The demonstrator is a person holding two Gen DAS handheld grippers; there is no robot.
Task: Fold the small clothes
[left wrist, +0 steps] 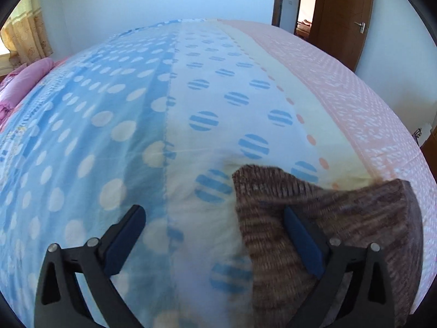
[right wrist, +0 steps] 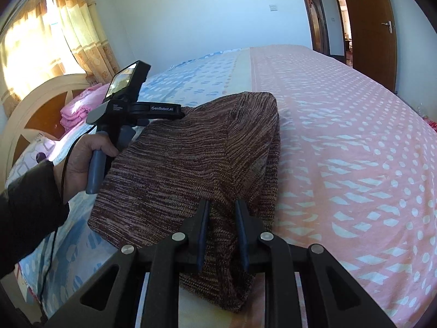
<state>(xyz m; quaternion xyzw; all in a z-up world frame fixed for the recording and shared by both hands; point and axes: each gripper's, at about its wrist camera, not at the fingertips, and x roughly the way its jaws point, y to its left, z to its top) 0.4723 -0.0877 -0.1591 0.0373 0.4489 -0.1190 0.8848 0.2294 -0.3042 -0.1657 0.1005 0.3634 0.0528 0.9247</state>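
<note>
Brown knit garment [right wrist: 191, 158] lies on the bed [right wrist: 341, 136]. Your right gripper [right wrist: 222, 207] pinches its near edge; your left gripper [left wrist: 215, 216] gapes wide, empty.

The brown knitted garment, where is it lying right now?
The brown knitted garment lies on the bed, straddling the blue-dotted and pink parts, its near edge pinched in the right gripper.

Brown-and-pink marled knit garment [right wrist: 191, 147]; bedsheet [left wrist: 136, 109] blue with white dots, pink with white flecks.

Ribbed brown knit garment [right wrist: 191, 153] — on smooth printed cotton bedsheet [right wrist: 355, 136].
</note>
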